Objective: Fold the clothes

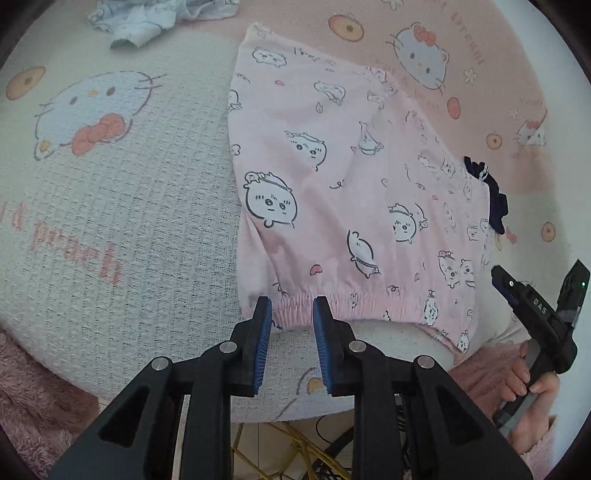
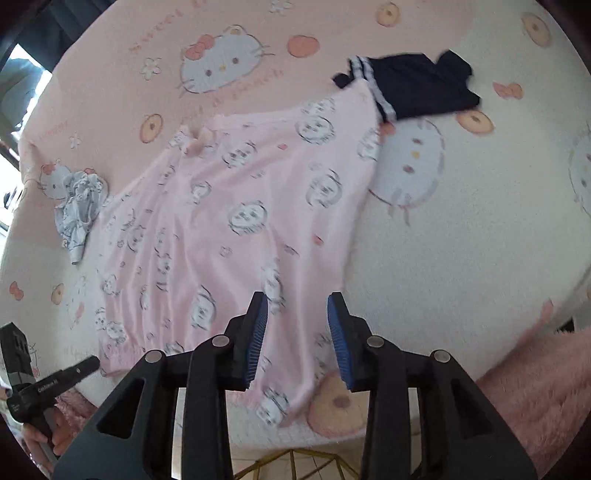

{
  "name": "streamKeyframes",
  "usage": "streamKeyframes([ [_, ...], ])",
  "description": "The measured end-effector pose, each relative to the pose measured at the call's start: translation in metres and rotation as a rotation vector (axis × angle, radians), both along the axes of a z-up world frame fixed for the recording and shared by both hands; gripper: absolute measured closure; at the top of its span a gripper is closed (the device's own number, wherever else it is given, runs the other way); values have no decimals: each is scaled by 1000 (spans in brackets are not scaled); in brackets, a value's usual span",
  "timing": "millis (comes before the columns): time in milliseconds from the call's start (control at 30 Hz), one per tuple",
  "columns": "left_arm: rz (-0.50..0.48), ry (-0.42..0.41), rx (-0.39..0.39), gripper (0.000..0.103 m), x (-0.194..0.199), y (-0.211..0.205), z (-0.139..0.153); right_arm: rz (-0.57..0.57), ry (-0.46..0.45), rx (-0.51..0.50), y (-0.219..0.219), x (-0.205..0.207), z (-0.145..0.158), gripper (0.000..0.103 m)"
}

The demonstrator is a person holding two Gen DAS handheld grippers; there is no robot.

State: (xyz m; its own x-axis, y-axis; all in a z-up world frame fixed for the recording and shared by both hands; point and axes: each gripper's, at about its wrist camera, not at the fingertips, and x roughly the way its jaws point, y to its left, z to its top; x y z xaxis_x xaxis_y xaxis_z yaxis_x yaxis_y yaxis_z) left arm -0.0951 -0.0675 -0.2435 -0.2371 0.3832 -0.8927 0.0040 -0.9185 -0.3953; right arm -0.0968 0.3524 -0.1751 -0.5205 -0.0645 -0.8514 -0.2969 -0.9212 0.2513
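Note:
Pink pyjama trousers (image 1: 332,177) printed with white cartoon faces lie flat on a Hello Kitty blanket (image 1: 110,206), elastic waistband towards me. My left gripper (image 1: 291,310) is open, its blue pads either side of the waistband's left end, nothing pinched. In the right wrist view the same trousers (image 2: 229,229) spread away from me. My right gripper (image 2: 297,306) is open over the waistband's right part and holds nothing. The right gripper also shows at the left wrist view's right edge (image 1: 535,299).
A small navy garment with white stripes (image 2: 413,85) lies at the trousers' far end. A crumpled pale blue-white garment (image 2: 79,206) lies to the left, also in the left wrist view (image 1: 155,18). The blanket's front edge (image 1: 258,413) is just below my grippers, floor beneath.

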Motion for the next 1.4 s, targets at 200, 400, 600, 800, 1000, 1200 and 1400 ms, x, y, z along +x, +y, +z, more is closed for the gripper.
streamKeyframes([
  [200, 5, 12, -91, 78, -2, 3, -2, -98, -233, 71, 37, -8, -38, 75],
  [400, 61, 44, 6, 77, -2, -19, 6, -224, -148, -74, 74, 15, -32, 70],
  [600, 50, 18, -24, 72, -7, -3, -9, -79, -137, 44, 38, -13, -42, 75],
  [800, 57, 40, -10, 72, 0, -15, -3, -72, -186, 89, 73, -16, -23, 72],
  [1000, -45, 136, -24, 71, -10, 20, 11, 108, -83, 42, 50, -59, -26, 72],
  [1200, -98, 117, -117, 70, -37, 47, 11, 115, -229, 320, 52, -44, -47, 69],
  [1400, -15, 92, -47, 65, -25, 28, -3, -62, -123, 160, 96, -22, -28, 60],
])
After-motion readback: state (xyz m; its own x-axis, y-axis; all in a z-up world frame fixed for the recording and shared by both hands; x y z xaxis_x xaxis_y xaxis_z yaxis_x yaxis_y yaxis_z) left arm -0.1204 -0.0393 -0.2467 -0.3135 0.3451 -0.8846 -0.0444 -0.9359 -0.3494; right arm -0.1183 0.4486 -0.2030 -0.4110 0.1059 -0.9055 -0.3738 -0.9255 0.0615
